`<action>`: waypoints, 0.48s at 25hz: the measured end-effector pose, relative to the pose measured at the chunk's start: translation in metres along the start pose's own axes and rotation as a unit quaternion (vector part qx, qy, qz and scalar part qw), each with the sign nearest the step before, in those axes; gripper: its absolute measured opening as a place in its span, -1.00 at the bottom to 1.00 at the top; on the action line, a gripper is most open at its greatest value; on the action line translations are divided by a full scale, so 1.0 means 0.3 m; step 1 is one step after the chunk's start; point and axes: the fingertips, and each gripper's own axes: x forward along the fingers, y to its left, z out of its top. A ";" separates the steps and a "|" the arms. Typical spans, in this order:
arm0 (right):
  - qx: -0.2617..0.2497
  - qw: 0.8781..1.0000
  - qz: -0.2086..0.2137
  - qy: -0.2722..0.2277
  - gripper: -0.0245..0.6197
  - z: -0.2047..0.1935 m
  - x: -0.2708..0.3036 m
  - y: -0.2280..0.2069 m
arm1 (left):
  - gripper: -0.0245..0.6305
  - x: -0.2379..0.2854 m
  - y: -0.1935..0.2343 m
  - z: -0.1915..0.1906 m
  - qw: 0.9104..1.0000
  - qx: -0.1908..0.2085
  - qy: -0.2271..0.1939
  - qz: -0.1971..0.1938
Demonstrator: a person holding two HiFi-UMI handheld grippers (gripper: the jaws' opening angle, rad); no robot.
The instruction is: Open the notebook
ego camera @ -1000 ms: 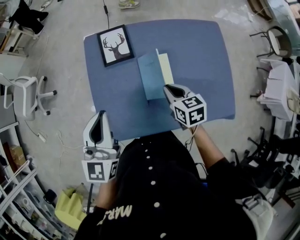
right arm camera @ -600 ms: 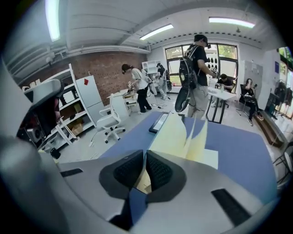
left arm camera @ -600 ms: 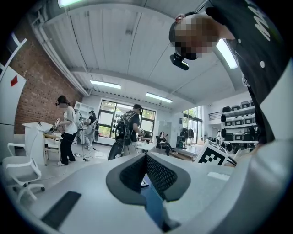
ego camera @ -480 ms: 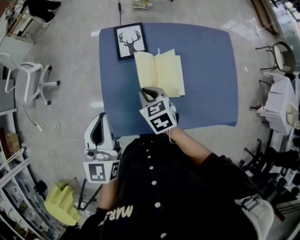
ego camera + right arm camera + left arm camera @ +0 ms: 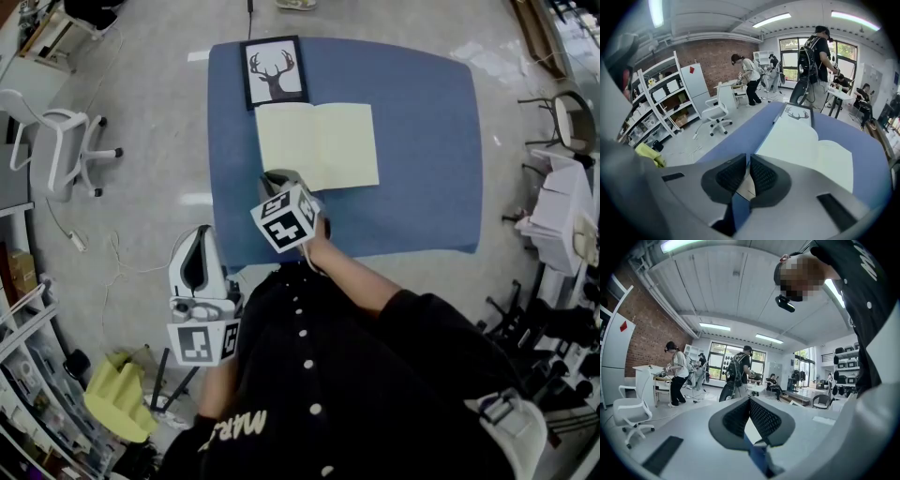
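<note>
The notebook [image 5: 319,145] lies open and flat on the blue table [image 5: 422,187], with two cream pages facing up. My right gripper [image 5: 272,178] sits at the near left corner of its left page. In the right gripper view the notebook [image 5: 811,145] spreads out ahead and its near edge runs in between the jaws of the right gripper [image 5: 749,161]. Those jaws are almost together on that thin edge. My left gripper [image 5: 199,246] hangs off the table's near left side, and in its own view the left gripper [image 5: 750,401] is shut with nothing in it.
A framed deer picture [image 5: 275,72] lies just beyond the notebook's far left corner. A white office chair [image 5: 56,150] stands on the floor left of the table and a yellow object [image 5: 117,398] lies at lower left. Several people stand at benches farther off.
The blue cover, upright a second ago, swung over to the left and the notebook now lies flat open. My right gripper travelled left and down with it. The left gripper barely shifted.
</note>
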 end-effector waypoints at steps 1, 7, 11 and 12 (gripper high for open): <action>-0.005 1.000 -0.003 0.008 -0.81 -0.010 0.023 0.008 | -0.92 0.001 0.003 -0.001 1.000 0.001 0.001 0.001; -0.023 0.998 -0.018 0.063 -0.88 -0.110 0.136 0.012 | -0.92 0.007 -0.003 -0.010 1.000 0.002 0.006 0.005; -0.025 0.996 -0.017 0.082 -0.83 -0.153 0.155 0.001 | -0.92 0.009 0.008 -0.016 1.000 0.003 0.008 0.009; -0.018 0.997 -0.010 0.078 -0.83 -0.148 0.150 0.004 | -0.92 0.010 0.011 -0.016 1.000 0.003 0.008 0.009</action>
